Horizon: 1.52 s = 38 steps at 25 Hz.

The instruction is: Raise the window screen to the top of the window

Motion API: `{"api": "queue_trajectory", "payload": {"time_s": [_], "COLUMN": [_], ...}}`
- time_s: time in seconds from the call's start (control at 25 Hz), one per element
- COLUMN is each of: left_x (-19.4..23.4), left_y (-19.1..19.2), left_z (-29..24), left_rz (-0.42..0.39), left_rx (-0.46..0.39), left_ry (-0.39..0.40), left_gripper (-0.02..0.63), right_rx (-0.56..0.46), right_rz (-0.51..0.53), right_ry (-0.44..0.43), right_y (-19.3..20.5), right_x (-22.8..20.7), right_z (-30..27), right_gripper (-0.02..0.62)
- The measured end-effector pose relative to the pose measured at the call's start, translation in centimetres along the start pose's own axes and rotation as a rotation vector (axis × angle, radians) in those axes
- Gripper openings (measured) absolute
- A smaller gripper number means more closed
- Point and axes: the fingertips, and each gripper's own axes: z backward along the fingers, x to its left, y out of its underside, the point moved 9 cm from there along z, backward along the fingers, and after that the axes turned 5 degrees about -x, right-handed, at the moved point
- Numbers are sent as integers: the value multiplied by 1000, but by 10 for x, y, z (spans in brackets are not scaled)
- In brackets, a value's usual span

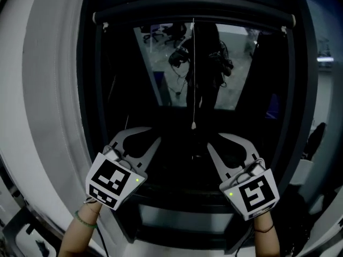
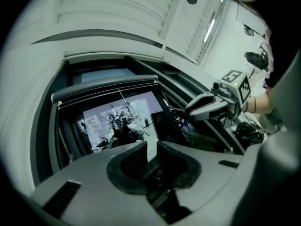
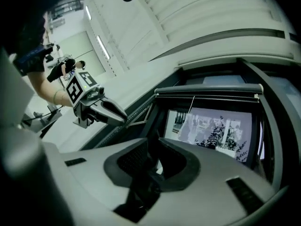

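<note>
While it lies rolled into a dark bar along the top of the dark window frame (image 1: 88, 90), the dark roller window screen (image 1: 193, 17) leaves the glass pane (image 1: 161, 63) below it bare.

A thin white pull cord (image 1: 193, 74) hangs straight down from the middle of the screen and ends in a small white knob (image 1: 193, 126), which hangs free in front of the pane. The left tool (image 1: 156, 135) and the right tool (image 1: 213, 141) sit low by the sill, one on either side of the knob and apart from it. Each tool's grey jaws are drawn together to a thin slit with nothing between them. A green band (image 1: 86, 219) circles the left wrist.
</note>
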Motion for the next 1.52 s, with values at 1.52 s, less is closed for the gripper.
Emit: {"api": "queue_trajectory", "payload": {"time_s": [1.52], "left_x": [-316], "left_y": [-21], "left_z": [385], "left_rz": [619], "left_rx": [178], "left_ry": [106], "left_gripper": [57], "right_rx": [360], "right_rz": [-519], "right_ry": [130], "right_y": [-97], "right_x": [365], "right_z": [294], "right_gripper": [60]}}
